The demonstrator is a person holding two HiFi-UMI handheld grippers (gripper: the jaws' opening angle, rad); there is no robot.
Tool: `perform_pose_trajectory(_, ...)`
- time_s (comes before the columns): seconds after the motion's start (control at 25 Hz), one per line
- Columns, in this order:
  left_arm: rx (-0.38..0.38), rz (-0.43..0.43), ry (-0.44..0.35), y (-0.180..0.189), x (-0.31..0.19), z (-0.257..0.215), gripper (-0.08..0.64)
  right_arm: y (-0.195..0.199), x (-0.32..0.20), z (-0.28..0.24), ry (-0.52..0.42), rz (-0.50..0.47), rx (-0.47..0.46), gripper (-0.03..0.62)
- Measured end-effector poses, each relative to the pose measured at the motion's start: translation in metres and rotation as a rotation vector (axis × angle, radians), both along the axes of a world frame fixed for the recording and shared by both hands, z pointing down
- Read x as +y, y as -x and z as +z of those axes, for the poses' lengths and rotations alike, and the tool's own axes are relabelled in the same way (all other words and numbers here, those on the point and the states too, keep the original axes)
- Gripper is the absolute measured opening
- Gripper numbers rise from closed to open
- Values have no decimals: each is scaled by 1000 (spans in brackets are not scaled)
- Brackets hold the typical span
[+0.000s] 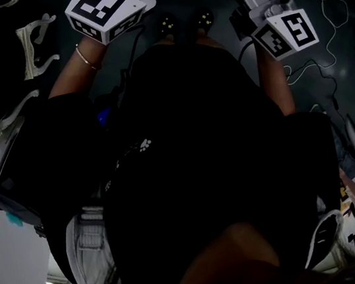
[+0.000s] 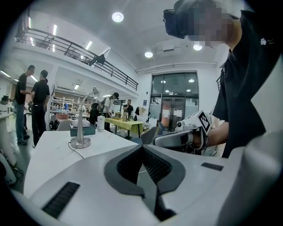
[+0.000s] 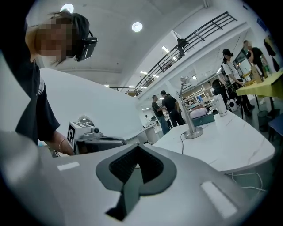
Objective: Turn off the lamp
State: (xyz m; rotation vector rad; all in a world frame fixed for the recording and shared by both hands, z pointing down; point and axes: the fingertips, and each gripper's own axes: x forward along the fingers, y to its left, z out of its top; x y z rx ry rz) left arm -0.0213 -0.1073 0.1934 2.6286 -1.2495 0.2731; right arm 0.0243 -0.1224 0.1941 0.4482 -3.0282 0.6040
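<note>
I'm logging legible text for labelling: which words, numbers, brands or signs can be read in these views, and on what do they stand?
No text can be read in any view.
The two marker cubes: black-and-white square patterns only, no letters.
The black shirt: a small white logo, too small to read.
The teal box on the white table: no legible print.

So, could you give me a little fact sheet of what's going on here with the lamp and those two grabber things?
Desk lamp: upright on the white table, cord trailing from its base
Lamp lit: cannot tell
Left gripper: shut, empty, away from the lamp
Right gripper: shut, empty, away from the lamp
Behind lamp: teal tissue box
Background: people standing
</note>
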Motion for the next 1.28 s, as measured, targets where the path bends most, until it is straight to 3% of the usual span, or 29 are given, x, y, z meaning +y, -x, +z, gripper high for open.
perform_pose_trajectory(0.36,-34,-45,-11,9,20,-7,6,-1,11,-8,-3,-22,-13,0)
perform_pose_trajectory(0.68,-19,-58,3,16,31,-7,6,-4,16,-5,-5,-9,-11,0)
perform_pose_trajectory(1.28,11,-112,-76,12,23,-35,6,-6,15,-23,-50,2,-39,0)
